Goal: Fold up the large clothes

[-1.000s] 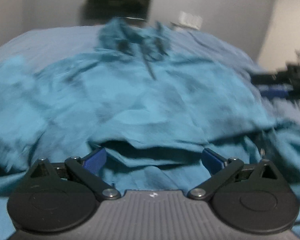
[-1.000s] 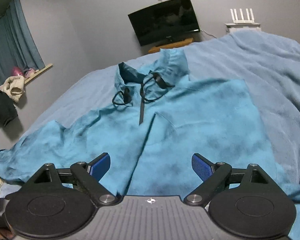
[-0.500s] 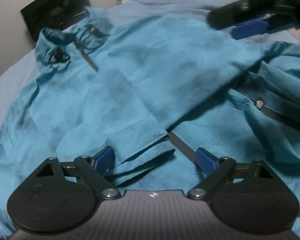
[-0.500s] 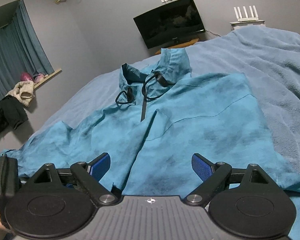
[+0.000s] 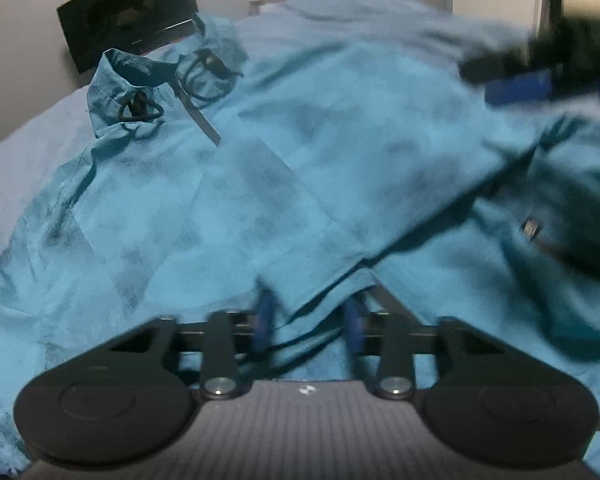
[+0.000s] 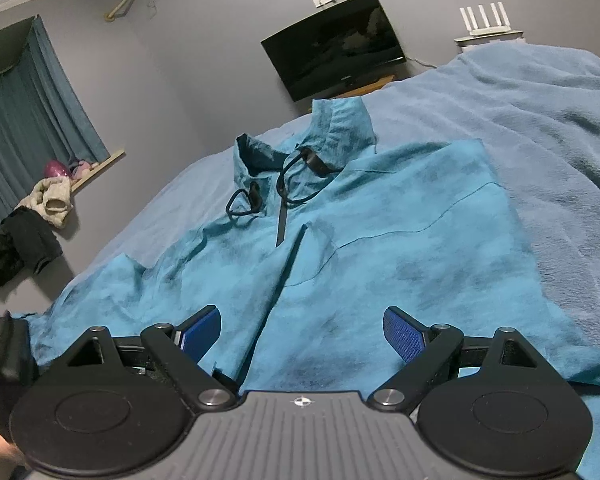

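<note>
A large teal jacket (image 6: 380,240) with a stand-up collar and black drawcords lies spread on the bed, also in the left wrist view (image 5: 300,160). My left gripper (image 5: 308,320) is closing on the jacket's front hem edge (image 5: 320,292); the blue pads are close together with cloth between them. My right gripper (image 6: 302,328) is open and empty, hovering over the lower front of the jacket. It shows blurred at the upper right of the left wrist view (image 5: 532,72).
A light blue blanket (image 6: 540,120) covers the bed. A black TV (image 6: 336,56) hangs on the far wall, a white router (image 6: 488,24) beside it. Clothes (image 6: 24,236) lie heaped under a curtained window at left.
My left gripper's jaws have closed from wide open onto the jacket's hem edge. The right gripper has stayed open and shifted slightly over the jacket.
</note>
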Demonstrator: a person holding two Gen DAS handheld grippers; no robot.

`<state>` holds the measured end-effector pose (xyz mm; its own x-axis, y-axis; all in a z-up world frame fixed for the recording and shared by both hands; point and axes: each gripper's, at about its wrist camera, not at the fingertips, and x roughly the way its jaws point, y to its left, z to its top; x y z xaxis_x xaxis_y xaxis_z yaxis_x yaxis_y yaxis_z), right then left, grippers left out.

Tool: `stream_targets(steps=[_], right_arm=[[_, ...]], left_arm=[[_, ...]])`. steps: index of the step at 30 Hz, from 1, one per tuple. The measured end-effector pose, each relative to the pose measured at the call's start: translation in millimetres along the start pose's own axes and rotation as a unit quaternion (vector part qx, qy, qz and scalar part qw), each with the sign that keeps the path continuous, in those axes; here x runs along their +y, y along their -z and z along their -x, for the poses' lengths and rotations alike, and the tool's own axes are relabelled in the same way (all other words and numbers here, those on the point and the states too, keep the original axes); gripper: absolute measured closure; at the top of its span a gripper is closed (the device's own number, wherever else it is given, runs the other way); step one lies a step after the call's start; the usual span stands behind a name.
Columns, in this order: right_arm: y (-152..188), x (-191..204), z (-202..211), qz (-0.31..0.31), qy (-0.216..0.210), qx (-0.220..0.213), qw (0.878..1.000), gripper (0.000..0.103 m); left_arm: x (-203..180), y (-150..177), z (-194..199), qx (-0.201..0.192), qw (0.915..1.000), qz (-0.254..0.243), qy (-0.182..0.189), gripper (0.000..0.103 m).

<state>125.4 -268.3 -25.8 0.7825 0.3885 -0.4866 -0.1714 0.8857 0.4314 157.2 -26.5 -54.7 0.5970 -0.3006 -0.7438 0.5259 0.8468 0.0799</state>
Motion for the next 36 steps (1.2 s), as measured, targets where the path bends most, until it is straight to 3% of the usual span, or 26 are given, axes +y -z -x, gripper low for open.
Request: stream_targets(steps=[3,6,8,11,12,13,15,17,19,20,22,24,26,27,28,30,33,35,36], right_arm=[[0.0,-2.1,-1.4,-0.008,0.002,0.000,1.000,0.013],[0.9,-3.6,-4.3,-0.011,0.003,0.004,1.000,0.013],[1.4,-3.3,-5.4,-0.009,0.004,0.006,1.000,0.013],[3.0,-2.8,-8.0,-0.010,0.008,0.008,1.000,0.013],[3.3,-3.5,-8.9,-0.010,0.008,0.008,1.000,0.013],[3.6,-3.6,-9.6,-0.010,0.009,0.009,1.000,0.013],[4.1,-3.5,-10.6,-0.009,0.009,0.010,1.000,0.013],[4.3,-3.8,-11.9,-0.009,0.010,0.011,1.000,0.013],[4.7,-4.6,-14.0,-0.008,0.010,0.014,1.000,0.013],[4.9,-5.4,-15.4,-0.008,0.010,0.016,1.000,0.013],[6.3,-5.9,-18.3,-0.009,0.013,0.021,1.000,0.013],[7.7,-6.5,-19.7,-0.009,0.014,0.025,1.000,0.013],[8.6,-8.0,-19.6,-0.008,0.014,0.026,1.000,0.013],[8.6,-8.2,-19.5,-0.007,0.014,0.026,1.000,0.013],[8.6,-8.3,-19.4,-0.007,0.015,0.025,1.000,0.013],[8.4,-9.4,-20.2,-0.008,0.015,0.027,0.999,0.013],[8.5,-9.8,-22.2,-0.007,0.015,0.032,0.999,0.013],[9.3,-9.7,-23.4,-0.005,0.015,0.035,0.999,0.013],[9.6,-9.1,-24.0,-0.004,0.015,0.036,0.999,0.013]], left_arm=[[31.9,-8.4,15.5,-0.032,0.9963,0.078,0.014,0.091],[76.8,-18.6,34.6,-0.087,0.9772,0.192,0.022,0.093],[107.2,-24.4,42.6,-0.114,0.9600,0.256,-0.007,0.093],[150.0,-25.8,38.2,-0.106,0.9378,0.320,-0.084,0.093],[163.7,-23.1,35.9,-0.100,0.9264,0.344,-0.116,0.093],[175.7,-20.8,33.5,-0.093,0.9170,0.364,-0.133,0.087],[194.4,-11.0,31.3,-0.084,0.9040,0.398,-0.132,0.075],[201.3,-2.4,28.3,-0.084,0.8933,0.427,-0.110,0.046],[199.0,7.2,25.7,-0.098,0.8850,0.446,-0.089,0.031],[196.5,11.6,23.4,-0.101,0.8829,0.450,-0.086,0.024],[193.8,19.3,19.7,-0.105,0.8768,0.463,-0.078,0.022],[200.8,34.1,17.2,-0.121,0.8478,0.513,-0.057,0.022],[210.1,45.7,14.7,-0.142,0.8100,0.567,-0.045,0.022],[212.0,49.5,15.1,-0.147,0.7993,0.581,-0.047,0.022],[213.5,50.1,15.2,-0.151,0.7977,0.582,-0.050,0.022],[211.0,43.1,17.6,-0.156,0.8143,0.554,-0.072,0.022],[205.8,40.0,26.6,-0.180,0.8277,0.526,-0.077,0.022],[201.6,35.7,21.5,-0.172,0.8422,0.508,-0.056,0.022],[198.8,32.0,17.3,-0.159,0.8536,0.493,-0.053,0.022]])
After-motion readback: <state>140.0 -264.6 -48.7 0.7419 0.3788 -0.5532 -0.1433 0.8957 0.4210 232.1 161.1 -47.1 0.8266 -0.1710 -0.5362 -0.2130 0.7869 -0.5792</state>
